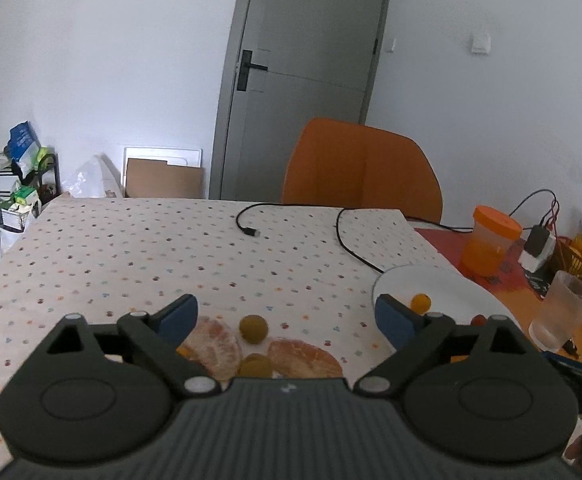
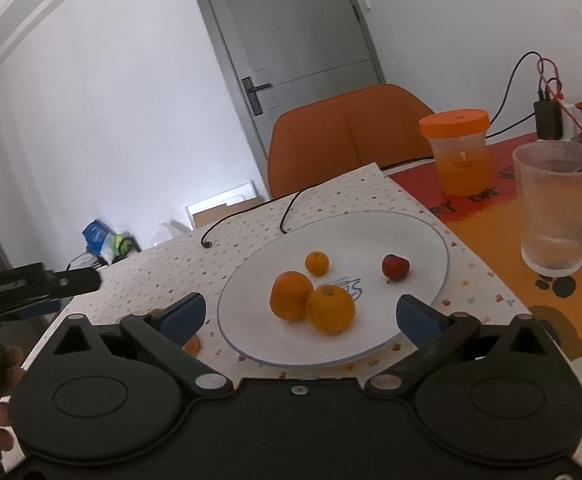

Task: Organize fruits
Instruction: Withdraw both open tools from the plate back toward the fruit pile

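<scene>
A white plate (image 2: 403,240) holds two oranges (image 2: 330,309), a small kumquat (image 2: 317,263) and a small red fruit (image 2: 395,267). My right gripper (image 2: 301,314) hangs open just in front of the oranges, nothing between its fingers. In the left wrist view, my left gripper (image 1: 287,318) is open above two wrapped pomelo pieces (image 1: 217,344) and two small greenish-yellow fruits (image 1: 253,329) on the dotted tablecloth. The same plate (image 1: 443,284) lies to its right, with the kumquat (image 1: 419,302) showing.
A black cable (image 1: 343,236) runs across the cloth. An orange-lidded jar (image 2: 457,148), a ribbed glass mug (image 2: 557,212) and a charger stand right of the plate. An orange chair (image 1: 361,168) is behind the table. A person's hand (image 2: 5,396) holds the left gripper.
</scene>
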Demonstrator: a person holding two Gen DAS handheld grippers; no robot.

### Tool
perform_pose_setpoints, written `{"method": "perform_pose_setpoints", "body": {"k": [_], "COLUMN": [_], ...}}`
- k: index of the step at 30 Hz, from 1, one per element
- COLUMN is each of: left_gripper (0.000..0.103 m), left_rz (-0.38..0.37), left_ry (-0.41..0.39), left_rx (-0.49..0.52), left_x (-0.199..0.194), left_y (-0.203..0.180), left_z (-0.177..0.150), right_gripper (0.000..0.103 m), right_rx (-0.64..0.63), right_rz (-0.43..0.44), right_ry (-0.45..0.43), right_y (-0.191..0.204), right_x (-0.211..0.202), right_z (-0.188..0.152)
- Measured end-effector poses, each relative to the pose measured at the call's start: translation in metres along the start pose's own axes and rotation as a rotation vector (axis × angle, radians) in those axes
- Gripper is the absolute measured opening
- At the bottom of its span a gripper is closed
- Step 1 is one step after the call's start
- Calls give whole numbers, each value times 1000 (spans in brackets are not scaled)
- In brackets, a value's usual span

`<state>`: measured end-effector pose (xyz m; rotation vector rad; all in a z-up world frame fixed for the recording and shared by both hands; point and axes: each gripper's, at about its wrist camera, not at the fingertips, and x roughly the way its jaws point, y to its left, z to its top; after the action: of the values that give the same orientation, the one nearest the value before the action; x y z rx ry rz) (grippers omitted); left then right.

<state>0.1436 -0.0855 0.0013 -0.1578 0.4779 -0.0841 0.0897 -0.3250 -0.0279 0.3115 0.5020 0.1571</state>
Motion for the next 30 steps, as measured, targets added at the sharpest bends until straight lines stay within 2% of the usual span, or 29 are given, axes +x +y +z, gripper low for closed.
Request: {"method": "perform_pose_setpoints", "body": {"k": [4,8,23,30], "left_gripper": [95,100,100,100], "left_rz": [30,37,48,65], "left_ry": [-9,-15,-5,-22], "left_rx": [-9,-11,-49,-69], "left_x": [-8,-14,-33,-35], "left_y": [9,19,47,54], "left_z": [2,3,-4,-9], "right_gripper": [103,103,103,103], "right_rx": [-27,-56,-99,-126], "right_rz": [8,24,85,143], "right_ry": [4,13,42,38], "right_y": [7,16,44,56], "right_x": [1,2,3,4], "right_z": [0,0,-2,-4]}}
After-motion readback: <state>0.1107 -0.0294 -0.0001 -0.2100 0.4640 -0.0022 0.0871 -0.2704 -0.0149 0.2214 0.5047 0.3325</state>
